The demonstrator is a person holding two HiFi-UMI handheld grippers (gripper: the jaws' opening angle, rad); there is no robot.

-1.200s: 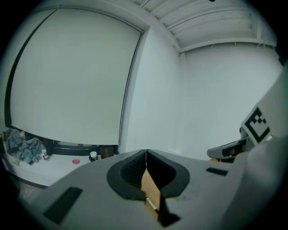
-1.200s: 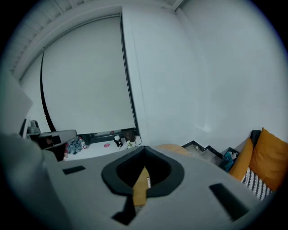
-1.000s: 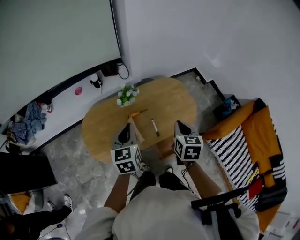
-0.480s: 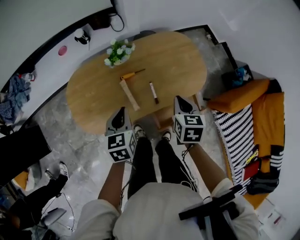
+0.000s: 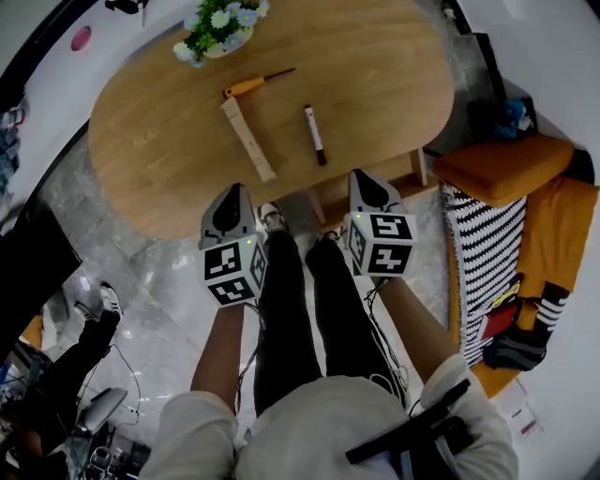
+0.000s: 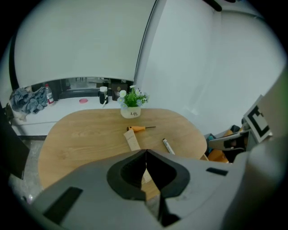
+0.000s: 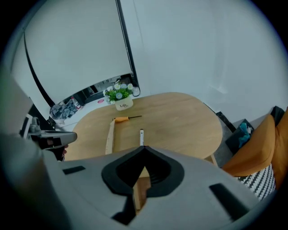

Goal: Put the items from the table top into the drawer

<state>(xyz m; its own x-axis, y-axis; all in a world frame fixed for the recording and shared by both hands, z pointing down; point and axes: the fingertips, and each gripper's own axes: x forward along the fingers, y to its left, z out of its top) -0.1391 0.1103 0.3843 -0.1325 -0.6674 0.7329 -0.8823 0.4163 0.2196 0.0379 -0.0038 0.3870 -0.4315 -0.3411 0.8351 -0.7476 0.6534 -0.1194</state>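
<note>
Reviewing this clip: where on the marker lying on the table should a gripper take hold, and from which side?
Mid-barrel, from above, jaws across its width. The marker lies flat on the table, slim and straight, with bare wood on both sides and the wooden strip well apart. The right gripper, shut and empty, looks nearer and must open first.

Oval wooden table fills the upper frame. On it: potted flowers at the top left edge, orange-handled screwdriver below them, pale wooden strip beneath, and marker to its right, apart.
</note>
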